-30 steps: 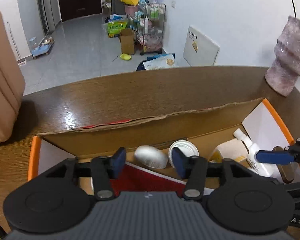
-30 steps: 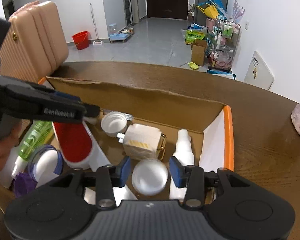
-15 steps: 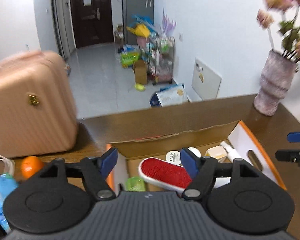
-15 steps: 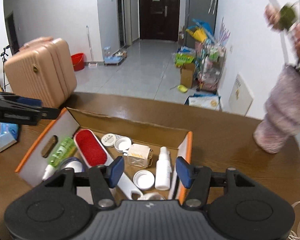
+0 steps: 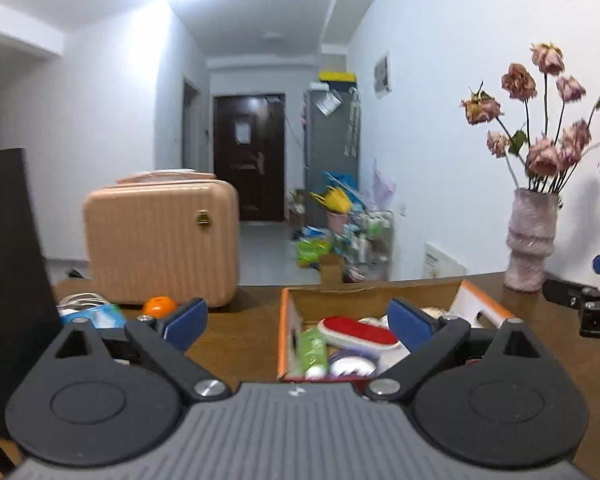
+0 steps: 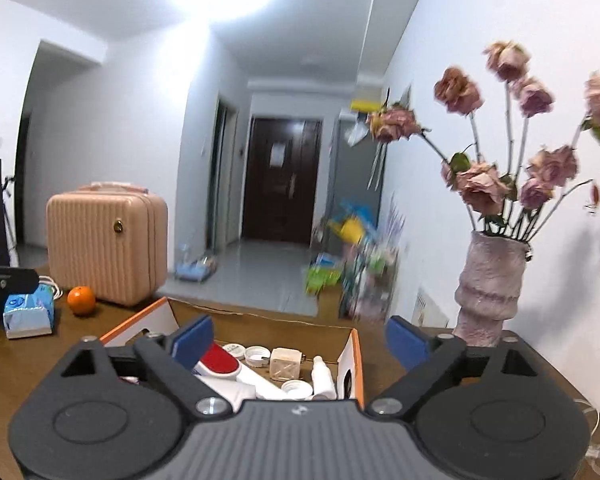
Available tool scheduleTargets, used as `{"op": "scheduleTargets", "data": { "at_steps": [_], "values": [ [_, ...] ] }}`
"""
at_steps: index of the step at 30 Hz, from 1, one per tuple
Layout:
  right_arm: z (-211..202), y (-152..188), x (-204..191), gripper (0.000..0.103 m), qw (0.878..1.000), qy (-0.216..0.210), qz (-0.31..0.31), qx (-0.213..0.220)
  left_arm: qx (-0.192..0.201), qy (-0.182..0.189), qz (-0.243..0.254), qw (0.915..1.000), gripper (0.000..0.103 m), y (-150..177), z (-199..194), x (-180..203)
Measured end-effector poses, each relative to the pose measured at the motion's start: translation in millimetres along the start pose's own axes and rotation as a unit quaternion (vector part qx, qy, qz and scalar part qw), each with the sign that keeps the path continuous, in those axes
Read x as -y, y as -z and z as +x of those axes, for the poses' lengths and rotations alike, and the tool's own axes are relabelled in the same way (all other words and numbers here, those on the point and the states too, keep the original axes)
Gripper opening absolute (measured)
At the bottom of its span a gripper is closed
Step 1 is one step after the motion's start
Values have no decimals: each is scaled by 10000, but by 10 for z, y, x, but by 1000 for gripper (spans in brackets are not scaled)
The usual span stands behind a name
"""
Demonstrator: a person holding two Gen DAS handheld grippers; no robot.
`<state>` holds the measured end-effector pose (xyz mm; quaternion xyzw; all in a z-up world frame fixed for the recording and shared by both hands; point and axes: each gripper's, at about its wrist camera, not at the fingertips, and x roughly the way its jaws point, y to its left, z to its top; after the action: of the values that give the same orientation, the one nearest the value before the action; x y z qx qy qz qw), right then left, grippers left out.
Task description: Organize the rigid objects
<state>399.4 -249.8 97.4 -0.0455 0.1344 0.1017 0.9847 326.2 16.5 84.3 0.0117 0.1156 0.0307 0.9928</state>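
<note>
An open cardboard box point(image 5: 284, 320) with orange-edged flaps point(image 6: 356, 360) stands on the brown table. It holds a red lint brush point(image 5: 356, 332) point(image 6: 220, 360), a green bottle point(image 5: 312, 348), a white spray bottle point(image 6: 322, 376), a clear cube-shaped container point(image 6: 286, 364) and white lids point(image 6: 258, 356). My left gripper point(image 5: 296, 322) hovers back from the box, its jaws opening wide with nothing gripped. My right gripper point(image 6: 299, 338) also hangs short of the box, its jaws opening and empty. Each gripper shows at the edge of the other's view.
A pink suitcase point(image 5: 160, 240) point(image 6: 108, 248) stands at the table's far left, with an orange point(image 5: 160, 306) point(image 6: 81, 300) and a blue tissue pack point(image 6: 28, 312) before it. A pink vase point(image 5: 532, 240) point(image 6: 492, 288) of dried roses stands right of the box. A dark panel point(image 5: 8, 260) fills the left edge.
Both grippers have drawn back and up out of the box and tilted toward level, so the room shows. Both pairs of jaws have spread much wider.
</note>
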Motion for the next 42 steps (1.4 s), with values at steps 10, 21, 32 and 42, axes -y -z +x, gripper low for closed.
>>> {"op": "scheduleTargets", "data": {
  "at_steps": [10,21,32,42],
  "values": [
    [-407,616,-331,94,9998,34,145,143,-73,22,-55,10000,100,336,-525,-54],
    [-1386,953,-331,94,9980,29,630,-23,-169,48,-298,9994,103,800,-1788,-198],
    [-2947,1567,-699,103,9971,-149,674,-323,-322,-215,-23,9992,103,1339,-3011,-209],
    [-3422,1746,-1094,103,9979,-222,599,-37,-16,6,93,10000,103,1370,-3202,-50]
  ]
}}
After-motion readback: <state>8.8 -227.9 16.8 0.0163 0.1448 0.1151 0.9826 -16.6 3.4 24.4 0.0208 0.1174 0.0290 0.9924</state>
